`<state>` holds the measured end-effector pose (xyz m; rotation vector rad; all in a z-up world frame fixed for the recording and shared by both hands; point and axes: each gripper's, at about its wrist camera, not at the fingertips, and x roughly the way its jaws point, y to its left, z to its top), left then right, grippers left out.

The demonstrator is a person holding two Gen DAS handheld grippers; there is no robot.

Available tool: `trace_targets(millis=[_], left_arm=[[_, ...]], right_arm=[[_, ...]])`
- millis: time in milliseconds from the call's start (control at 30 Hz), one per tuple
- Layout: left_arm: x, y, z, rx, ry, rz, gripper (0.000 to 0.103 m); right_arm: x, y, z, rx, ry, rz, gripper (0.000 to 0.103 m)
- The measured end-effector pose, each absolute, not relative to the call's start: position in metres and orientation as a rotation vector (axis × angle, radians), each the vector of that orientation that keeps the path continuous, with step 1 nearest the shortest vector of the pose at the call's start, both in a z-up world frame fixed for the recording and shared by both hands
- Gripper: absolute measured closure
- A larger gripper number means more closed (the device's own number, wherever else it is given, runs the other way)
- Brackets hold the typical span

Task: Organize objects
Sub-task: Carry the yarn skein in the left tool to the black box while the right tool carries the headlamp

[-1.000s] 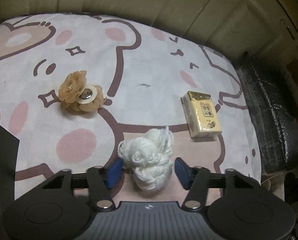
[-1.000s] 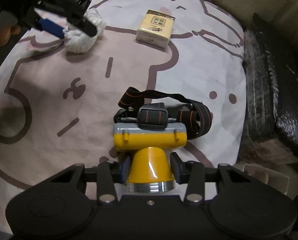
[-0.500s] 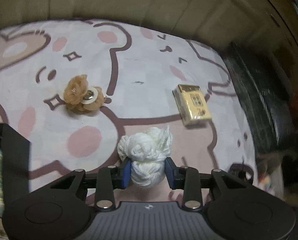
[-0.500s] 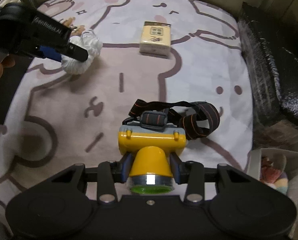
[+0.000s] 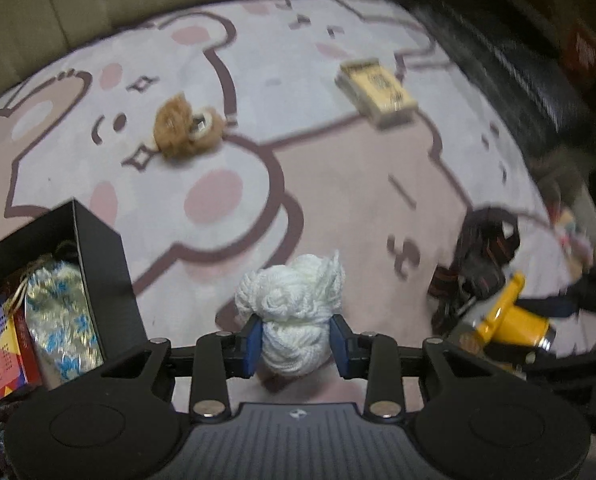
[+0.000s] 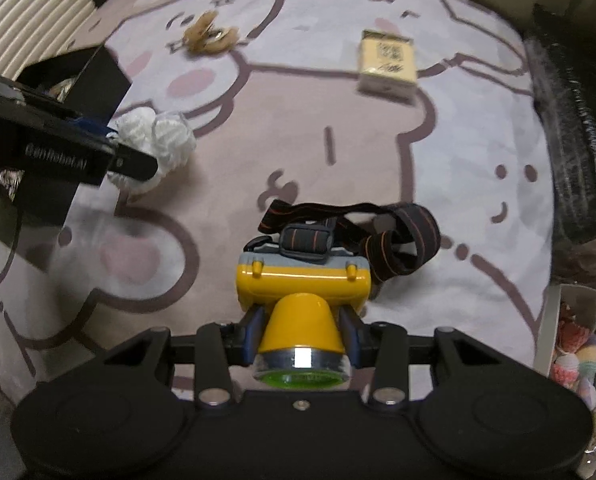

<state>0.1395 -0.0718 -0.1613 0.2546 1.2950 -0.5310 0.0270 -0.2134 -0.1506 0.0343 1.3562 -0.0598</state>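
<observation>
My left gripper (image 5: 295, 340) is shut on a white yarn ball (image 5: 293, 312), its blue pads pressing both sides, and holds it above the bear-print blanket (image 5: 338, 184). The same white yarn ball (image 6: 153, 140) shows at the left of the right wrist view, under the left gripper's arm. My right gripper (image 6: 302, 338) is shut on the cone of a yellow headlamp (image 6: 302, 284), whose black and orange strap (image 6: 394, 236) trails beyond it. The yellow headlamp (image 5: 510, 320) also appears at the right in the left wrist view.
A black box (image 5: 97, 268) holding a patterned pouch and small cartons stands at the left. A brown fabric flower (image 5: 185, 128) and a yellow tissue pack (image 5: 378, 92) lie farther off on the blanket. A white bin (image 6: 578, 344) with pastel items sits at the right edge.
The left gripper closed on the yarn ball and lifted it toward the black box, rolling as it went. The right gripper rose a little with the headlamp in its grip.
</observation>
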Motion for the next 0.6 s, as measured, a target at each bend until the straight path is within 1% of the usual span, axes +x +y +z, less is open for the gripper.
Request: trace_targets(millis=[233,400,500,600], left_arm=[[0.142,-0.065,-0.173,0.212,1.33,-0.472,0.061],[0.149,-0.066,-0.182,0.162,1.355,-0.452,0.06],[0.153,-0.066,-0.181,0.139,1.355,-0.449,0.064],[0.154,-0.066,-0.171,0.123,1.306,-0.447,0.065]], right_arm=[[0.027,-0.208,-0.167,0.003,1.429,-0.072,0.062],[0.027,-0.213,-0.168,0.033,1.414,-0.073,0.062],[0.027,-0.212,-0.166,0.022,1.398,-0.066,0.062],[0.03,-0.212,-0.159,0.007,1.348,-0.082,0.062]])
